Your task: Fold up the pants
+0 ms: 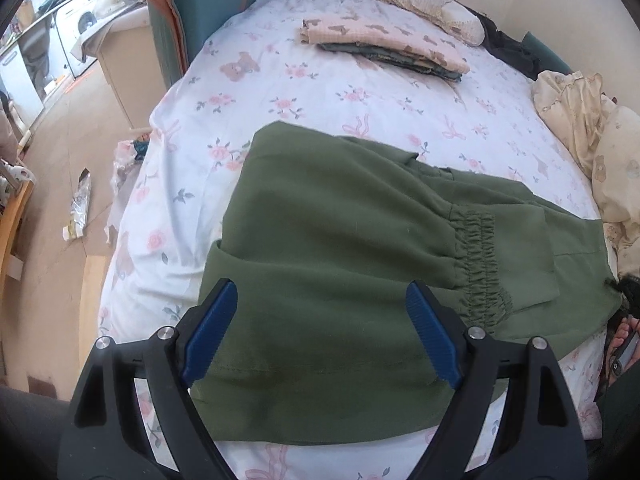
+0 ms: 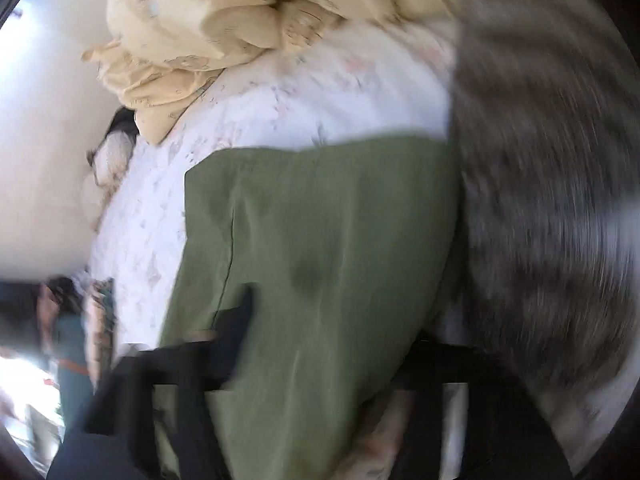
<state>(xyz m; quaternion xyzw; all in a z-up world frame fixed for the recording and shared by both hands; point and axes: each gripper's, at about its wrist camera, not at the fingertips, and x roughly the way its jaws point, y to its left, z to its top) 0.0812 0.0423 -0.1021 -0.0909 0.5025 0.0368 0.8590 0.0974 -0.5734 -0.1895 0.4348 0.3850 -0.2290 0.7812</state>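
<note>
Green pants (image 1: pixel 340 240) lie folded over on the floral bedsheet (image 1: pixel 280 92), the elastic waistband (image 1: pixel 480 264) toward the right. My left gripper (image 1: pixel 320 300) is open, its blue fingers (image 1: pixel 212 332) spread just above the near hem, holding nothing. In the blurred right wrist view the pants (image 2: pixel 320 260) fill the middle. My right gripper (image 2: pixel 332 320) hovers over them with its jaws wide apart; the left finger (image 2: pixel 236 320) shows, the right one is smeared and partly hidden.
A stack of folded clothes (image 1: pixel 384 48) lies at the far side of the bed. A cream duvet (image 1: pixel 580 128) (image 2: pixel 224 20) is bunched on the right. A grey striped furry blanket (image 2: pixel 540 200) lies beside the pants. Floor and a washing machine (image 1: pixel 80 24) are at the left.
</note>
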